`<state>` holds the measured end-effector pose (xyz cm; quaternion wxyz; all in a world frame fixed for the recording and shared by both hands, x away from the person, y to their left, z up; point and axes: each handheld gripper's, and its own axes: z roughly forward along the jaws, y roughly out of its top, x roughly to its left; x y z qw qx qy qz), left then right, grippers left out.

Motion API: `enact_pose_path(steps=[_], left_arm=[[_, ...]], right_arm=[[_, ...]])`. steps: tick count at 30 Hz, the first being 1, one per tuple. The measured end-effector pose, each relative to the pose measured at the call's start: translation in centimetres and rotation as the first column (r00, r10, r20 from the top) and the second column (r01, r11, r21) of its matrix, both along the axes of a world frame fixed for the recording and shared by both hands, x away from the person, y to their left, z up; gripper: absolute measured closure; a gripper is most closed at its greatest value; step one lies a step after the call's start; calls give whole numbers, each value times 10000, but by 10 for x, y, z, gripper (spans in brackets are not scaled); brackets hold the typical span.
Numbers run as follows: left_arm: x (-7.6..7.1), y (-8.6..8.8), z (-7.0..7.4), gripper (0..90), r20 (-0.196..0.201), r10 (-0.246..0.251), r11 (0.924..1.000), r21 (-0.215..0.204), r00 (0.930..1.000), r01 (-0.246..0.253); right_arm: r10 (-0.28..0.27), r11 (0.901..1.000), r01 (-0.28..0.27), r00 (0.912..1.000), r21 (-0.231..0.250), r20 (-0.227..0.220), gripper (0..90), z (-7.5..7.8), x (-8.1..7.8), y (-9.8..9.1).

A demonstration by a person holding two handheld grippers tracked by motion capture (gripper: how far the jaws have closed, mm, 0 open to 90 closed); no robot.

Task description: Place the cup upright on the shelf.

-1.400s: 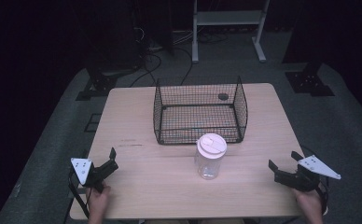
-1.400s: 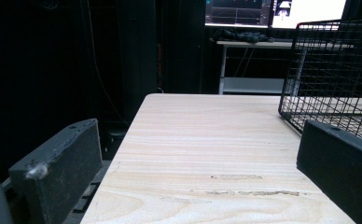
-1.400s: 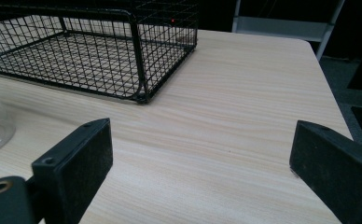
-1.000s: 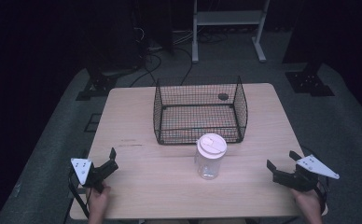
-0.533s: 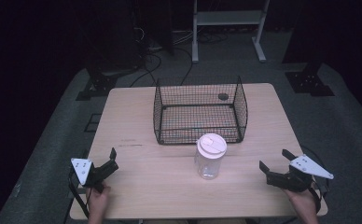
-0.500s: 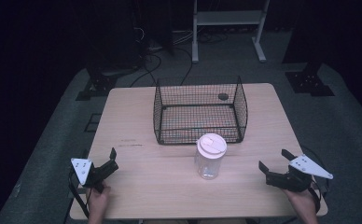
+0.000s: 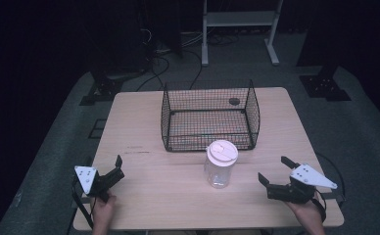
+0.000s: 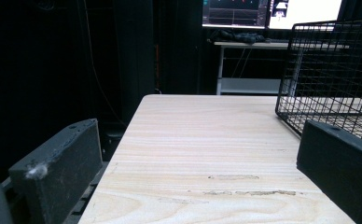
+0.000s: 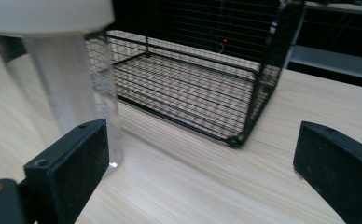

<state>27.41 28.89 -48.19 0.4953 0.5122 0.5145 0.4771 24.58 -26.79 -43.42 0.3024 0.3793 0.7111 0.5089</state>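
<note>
Altogether two hand-held grippers (image 7: pixel 112 169) (image 7: pixel 275 171), one jar (image 7: pixel 220 164), one basket (image 7: pixel 208 116)

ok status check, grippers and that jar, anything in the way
Left gripper open, empty. Right gripper open, empty, beside the jar. Jar upright, lid on, in front of the wire basket. Path clear.

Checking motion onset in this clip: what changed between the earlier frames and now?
The right gripper slid left across the table toward the clear jar, jaws open, nothing grasped yet. The left gripper stayed open at the near-left edge. The jar and wire basket did not move.
</note>
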Motion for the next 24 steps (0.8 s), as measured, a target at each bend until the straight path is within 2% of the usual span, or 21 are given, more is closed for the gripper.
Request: enact_pose_path(steps=[9, 16, 24], left_arm=[[0, 0, 0, 0, 4, 14, 10000, -9, 10000, -14], [0, 0, 0, 0, 0, 25, 10000, 8, 10000, -25], [0, 0, 0, 0, -6, 33, 10000, 16, 10000, -33]], right_arm=[[776, 9966, -768, 9966, -299, 288, 25, 10, -6, 22], [1126, 9925, -1103, 9927, -526, 422, 24, 15, -8, 34], [1686, 9835, -1648, 9845, -743, 483, 20, 24, -5, 51]])
